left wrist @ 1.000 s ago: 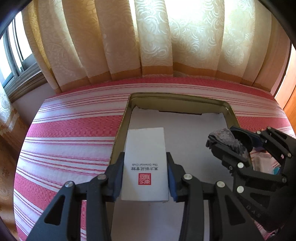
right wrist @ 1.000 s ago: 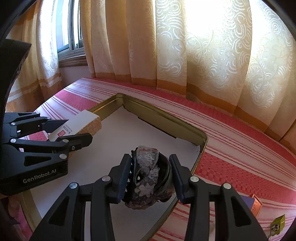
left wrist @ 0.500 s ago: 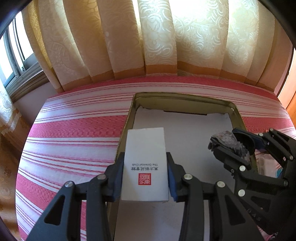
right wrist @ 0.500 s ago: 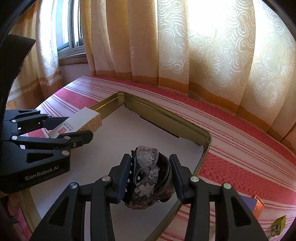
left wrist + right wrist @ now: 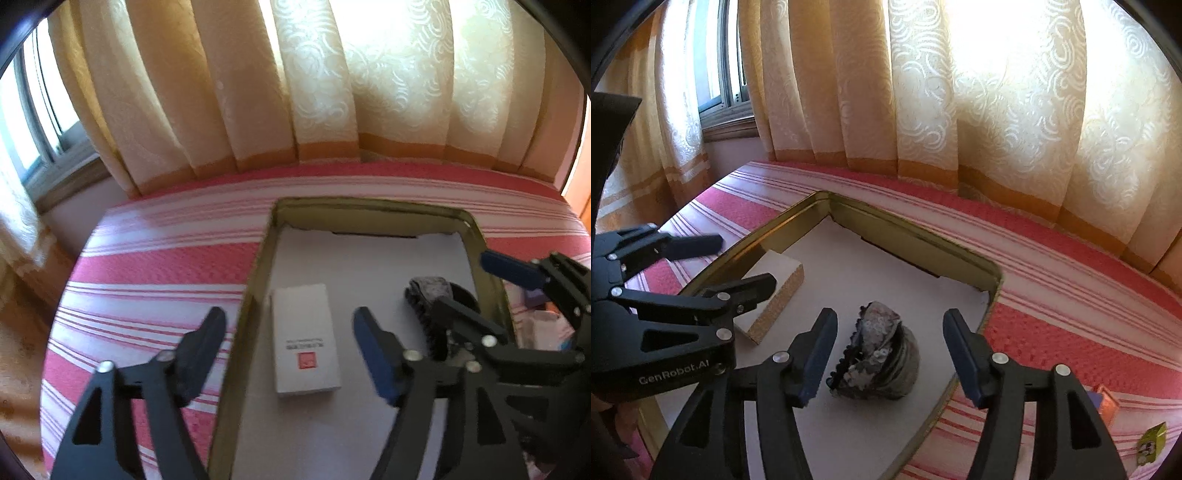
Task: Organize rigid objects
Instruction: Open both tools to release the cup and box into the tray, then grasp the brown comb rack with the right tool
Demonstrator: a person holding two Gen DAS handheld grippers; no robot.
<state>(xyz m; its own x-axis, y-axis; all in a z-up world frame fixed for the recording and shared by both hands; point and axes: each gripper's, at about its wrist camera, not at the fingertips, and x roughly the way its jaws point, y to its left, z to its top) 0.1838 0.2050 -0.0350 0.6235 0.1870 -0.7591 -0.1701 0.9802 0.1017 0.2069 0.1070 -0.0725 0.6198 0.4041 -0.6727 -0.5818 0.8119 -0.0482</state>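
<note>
Striped red cloth [image 5: 155, 266] under gold tray [image 5: 236, 347]. Left gripper [image 5: 290, 345] has just been opening, jaws wide; box [image 5: 304, 339] flat at tray's 9 o'clock. Right gripper [image 5: 888, 352] likewise just opening; sequinned pouch [image 5: 882, 350] rests free at 3 o'clock.

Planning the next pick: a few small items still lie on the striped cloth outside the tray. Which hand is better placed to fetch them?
Right, probably. The small orange box and green item lie on the cloth on the right gripper's side, beyond the tray rim. Both grippers have just been opening, each with its item between the jaws, untouched.
</note>
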